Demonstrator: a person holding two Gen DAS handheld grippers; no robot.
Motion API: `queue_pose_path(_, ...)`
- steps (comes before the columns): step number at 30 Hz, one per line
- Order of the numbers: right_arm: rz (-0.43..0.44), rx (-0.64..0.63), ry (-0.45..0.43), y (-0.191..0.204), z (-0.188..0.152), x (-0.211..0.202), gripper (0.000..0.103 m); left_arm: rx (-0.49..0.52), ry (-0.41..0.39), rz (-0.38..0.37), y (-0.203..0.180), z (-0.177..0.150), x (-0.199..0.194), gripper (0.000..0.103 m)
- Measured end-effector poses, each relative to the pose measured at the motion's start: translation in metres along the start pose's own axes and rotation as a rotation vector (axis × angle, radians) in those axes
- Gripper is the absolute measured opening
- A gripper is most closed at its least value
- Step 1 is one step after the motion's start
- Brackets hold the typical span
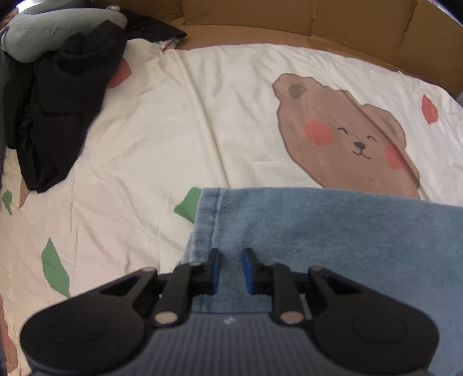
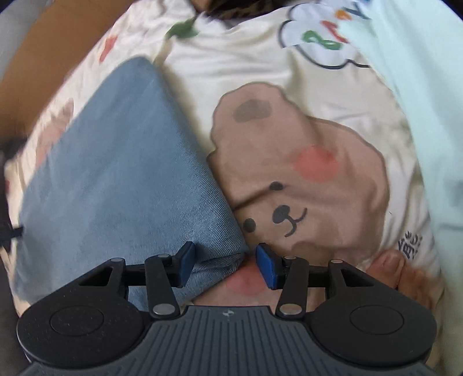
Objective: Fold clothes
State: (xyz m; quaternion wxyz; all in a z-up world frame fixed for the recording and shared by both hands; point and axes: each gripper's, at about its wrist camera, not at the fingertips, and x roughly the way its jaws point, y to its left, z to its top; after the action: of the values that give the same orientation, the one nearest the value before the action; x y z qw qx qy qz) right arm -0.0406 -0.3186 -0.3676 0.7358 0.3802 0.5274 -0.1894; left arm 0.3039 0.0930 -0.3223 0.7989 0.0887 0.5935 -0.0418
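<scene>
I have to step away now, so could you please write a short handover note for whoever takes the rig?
Left gripper: open, over the hemmed end of the jeans, gripping nothing.
Right gripper: open, straddling a corner of the jeans.
The jeans lie flat in a folded block on the bear sheet.
A black garment lies heaped at the left, unfolded.
Left to do: finish the jeans if needed, then fold the black garment.

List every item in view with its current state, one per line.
Denim garment: folded, lying flat on the sheet.
Left gripper: open, fingers over the denim's hemmed edge.
Right gripper: open, straddling the denim's corner.
Black clothes: crumpled in an unfolded heap.
Grey garment: bunched behind the heap.
Bear-print sheet: spread out, lightly wrinkled.
Cardboard: standing behind the sheet.
</scene>
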Motion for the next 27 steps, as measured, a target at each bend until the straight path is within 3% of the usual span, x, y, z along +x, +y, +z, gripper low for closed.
queue_pose_path(4, 0.024, 0.05, -0.063, -0.002, 0.008, -0.011, 0.054, 0.033, 0.003, 0.029, -0.007, 0.0, -0.012, 0.02)
queue_pose_path(7, 0.035, 0.022, -0.087, 0.001, 0.013, -0.006, 0.055, 0.082, -0.008, 0.028, -0.009, -0.011, -0.028, 0.025)
queue_pose_path(9, 0.045, 0.041, -0.06, -0.002, 0.013, 0.004, 0.055, 0.127, 0.0, 0.032, -0.01, -0.024, -0.038, 0.026)
queue_pose_path(13, 0.081, 0.038, -0.02, -0.004, 0.003, 0.007, 0.055, 0.163, 0.045, 0.059, -0.008, -0.051, -0.044, 0.039)
queue_pose_path(16, 0.089, -0.014, 0.02, 0.005, 0.002, -0.003, 0.05, 0.188, 0.08, 0.08, -0.006, -0.072, -0.048, 0.04)
queue_pose_path(21, 0.101, -0.044, -0.019, 0.006, 0.015, -0.026, 0.051, 0.12, 0.093, 0.081, -0.003, -0.083, -0.052, 0.044)
queue_pose_path(27, 0.112, 0.018, -0.026, 0.001, 0.016, -0.038, 0.053, 0.141, 0.083, 0.057, -0.018, -0.087, -0.056, 0.047)
